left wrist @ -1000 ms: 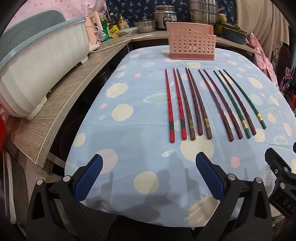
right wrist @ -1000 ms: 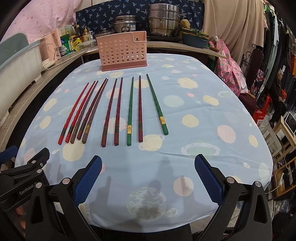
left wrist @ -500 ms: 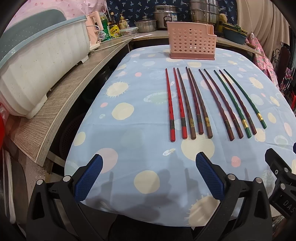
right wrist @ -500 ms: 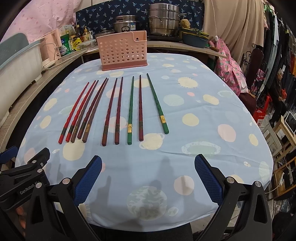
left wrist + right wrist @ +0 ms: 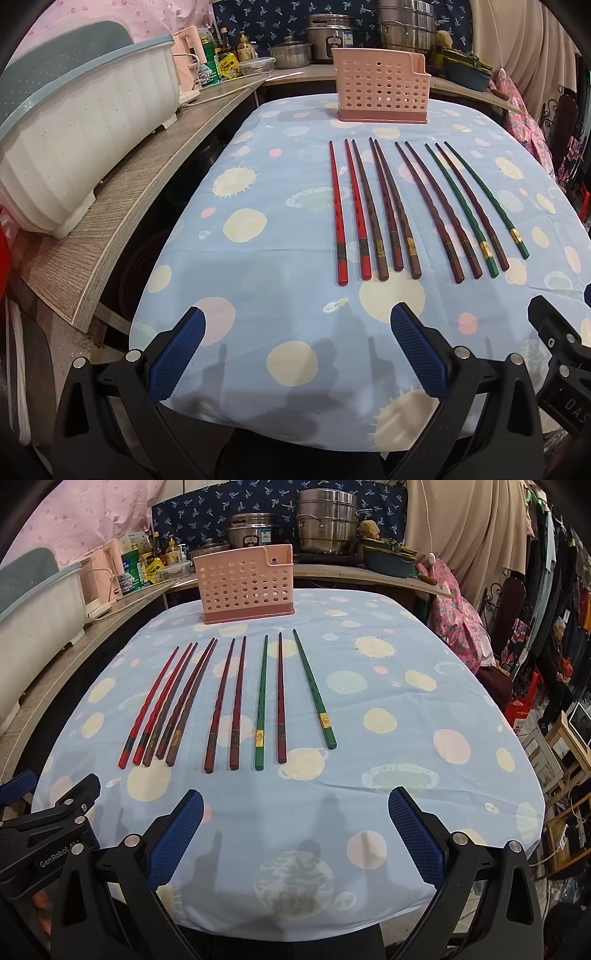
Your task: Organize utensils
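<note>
Chopsticks lie side by side on the table, basket behind them.

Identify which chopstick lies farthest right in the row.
The green chopstick with a gold band. It sits apart from the other nine, angled outward, its near end stopping farther back than theirs.

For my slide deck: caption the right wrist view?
Open right gripper hovers before ten chopsticks lined up facing a pink holder.

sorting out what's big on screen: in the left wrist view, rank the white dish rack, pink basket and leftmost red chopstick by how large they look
1. White dish rack: largest, though it sits nearest the camera.
2. Pink basket.
3. Leftmost red chopstick: longer than the basket is tall, but thin, so least area.
</note>
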Motion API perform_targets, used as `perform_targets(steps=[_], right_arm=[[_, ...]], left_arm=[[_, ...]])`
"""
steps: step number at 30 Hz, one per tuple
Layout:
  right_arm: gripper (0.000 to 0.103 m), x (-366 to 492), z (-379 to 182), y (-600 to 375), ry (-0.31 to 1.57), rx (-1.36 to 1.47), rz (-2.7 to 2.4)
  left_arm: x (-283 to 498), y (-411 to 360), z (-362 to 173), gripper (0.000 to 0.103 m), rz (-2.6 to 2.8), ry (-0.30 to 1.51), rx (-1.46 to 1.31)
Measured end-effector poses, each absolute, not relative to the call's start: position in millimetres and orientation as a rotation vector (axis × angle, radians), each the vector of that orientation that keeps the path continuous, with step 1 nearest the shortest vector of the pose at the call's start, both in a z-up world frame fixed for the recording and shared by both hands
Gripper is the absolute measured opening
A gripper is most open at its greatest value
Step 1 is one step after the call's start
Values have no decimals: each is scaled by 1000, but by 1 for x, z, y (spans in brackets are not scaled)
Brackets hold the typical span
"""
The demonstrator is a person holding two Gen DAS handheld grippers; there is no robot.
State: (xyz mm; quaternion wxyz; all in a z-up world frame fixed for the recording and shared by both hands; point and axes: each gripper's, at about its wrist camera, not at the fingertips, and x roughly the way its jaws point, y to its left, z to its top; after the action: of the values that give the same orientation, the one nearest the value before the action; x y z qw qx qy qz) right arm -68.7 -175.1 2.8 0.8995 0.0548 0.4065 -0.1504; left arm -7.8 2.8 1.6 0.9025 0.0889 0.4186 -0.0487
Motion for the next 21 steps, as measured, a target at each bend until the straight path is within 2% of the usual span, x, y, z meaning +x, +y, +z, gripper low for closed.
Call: perform_targets(steps=[21], right_arm=[[96,-70,1,-175,843,122,-312]], left_arm=[[-8,0,2,95,-109,869,186]])
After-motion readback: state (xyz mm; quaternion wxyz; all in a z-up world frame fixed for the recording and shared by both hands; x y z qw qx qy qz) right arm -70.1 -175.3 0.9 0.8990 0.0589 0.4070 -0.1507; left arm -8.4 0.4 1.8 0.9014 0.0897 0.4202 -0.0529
